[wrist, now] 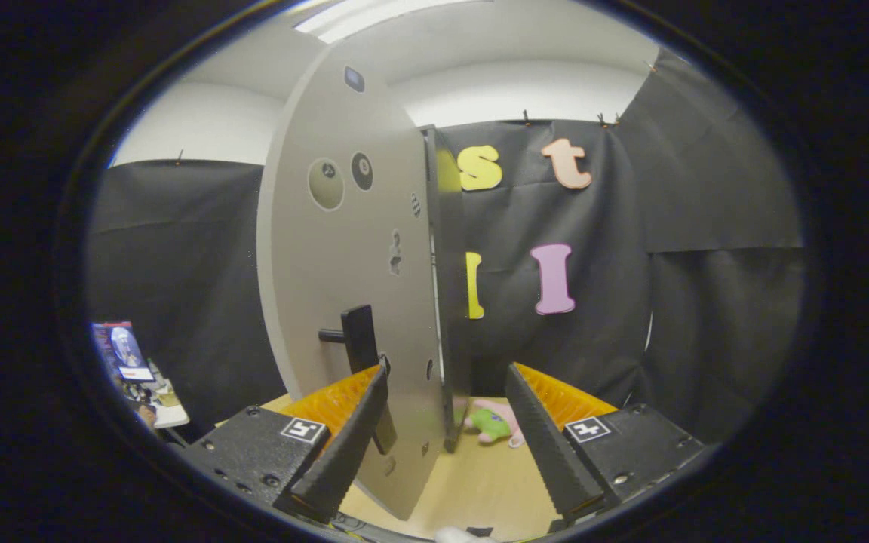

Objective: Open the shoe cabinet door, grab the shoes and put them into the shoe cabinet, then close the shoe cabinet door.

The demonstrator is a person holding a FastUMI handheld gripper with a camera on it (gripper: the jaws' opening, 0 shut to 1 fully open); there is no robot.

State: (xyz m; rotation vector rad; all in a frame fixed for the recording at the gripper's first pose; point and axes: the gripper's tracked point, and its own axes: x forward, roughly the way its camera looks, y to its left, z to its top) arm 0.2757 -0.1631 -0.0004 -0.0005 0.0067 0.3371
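The grey shoe cabinet door (344,249) stands swung out toward me, seen almost edge-on, with round stickers on its face. Its black handle (359,335) sticks out just above my left fingertip. My gripper (447,369) is open, and the door's free edge (449,377) runs down between the two fingers without both touching it. Beyond the fingers, on the light wooden surface (480,483), lies a small pink and green shoe (496,422), partly hidden behind the door's edge. The cabinet's inside is hidden.
Black cloth walls close the booth behind and to the right. Left of the door, low down, a small table holds a blue box (121,351) and clutter. A small white object (457,535) sits close under the fingers.
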